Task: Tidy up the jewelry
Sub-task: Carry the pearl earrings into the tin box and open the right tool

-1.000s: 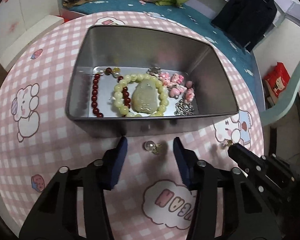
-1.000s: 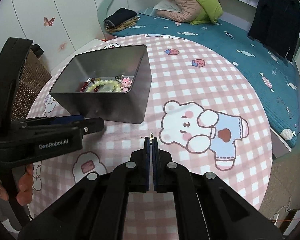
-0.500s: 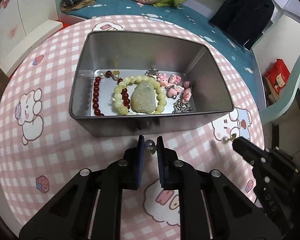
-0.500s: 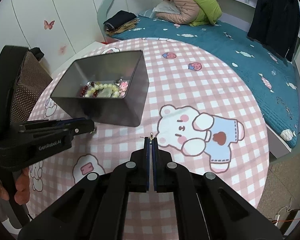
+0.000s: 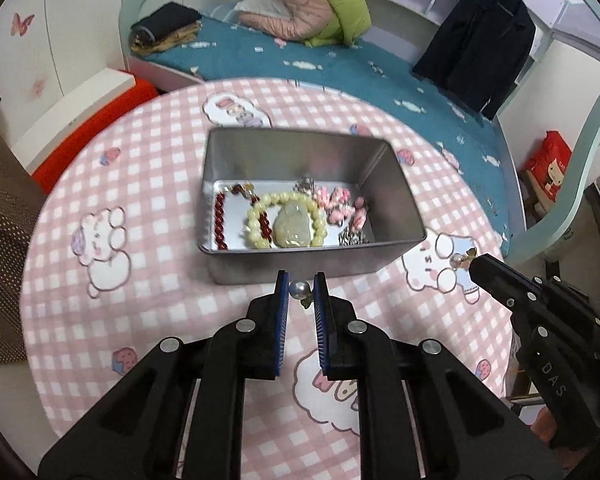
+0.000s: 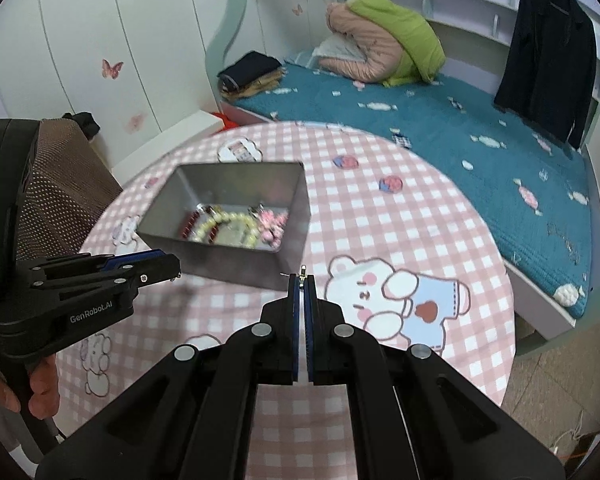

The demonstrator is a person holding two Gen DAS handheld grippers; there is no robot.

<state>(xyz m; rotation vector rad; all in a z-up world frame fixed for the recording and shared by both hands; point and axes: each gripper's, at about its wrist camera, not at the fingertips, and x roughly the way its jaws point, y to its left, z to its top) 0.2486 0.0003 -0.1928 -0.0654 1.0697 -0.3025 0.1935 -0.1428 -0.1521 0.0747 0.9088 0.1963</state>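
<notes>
The pearl earring (image 5: 299,289) sits pinched between the blue pads of my left gripper (image 5: 300,292), just in front of the near wall of the metal tin (image 5: 300,270), clear of the tablecloth. My left wrist view shows this pearl plainly, and it also shows a second pearl earring (image 5: 458,260) at the tip of my right gripper (image 5: 474,266), off to the right over the bear print. My right wrist view hides that pearl: there my right gripper's fingers are pressed together and only a thin metal post (image 6: 303,270) sticks out above the pads, so I am clamped on the second earring by its hardware. From that same view my left gripper comes in from the left with its tip near the tin's near corner, but the pearl it holds is too small to make out there; part of my hand (image 6: 40,392) shows under its handle. The left view looks straight down into the tin, where a yellow bead bracelet (image 5: 286,220) rings a pale jade pendant (image 5: 292,226), with a dark red bead string (image 5: 220,224) to the left and pink charms (image 5: 340,204) to the right; the right view gives these only as a blurred cluster. Compared with a second ago, my left jaws have closed from wide apart around the pearl lying on the pink checked tablecloth (image 5: 140,280) onto the pearl itself, and the tin and cloth now look smaller and farther below in both views, as both grippers have risen. My right grip is unchanged.
</notes>
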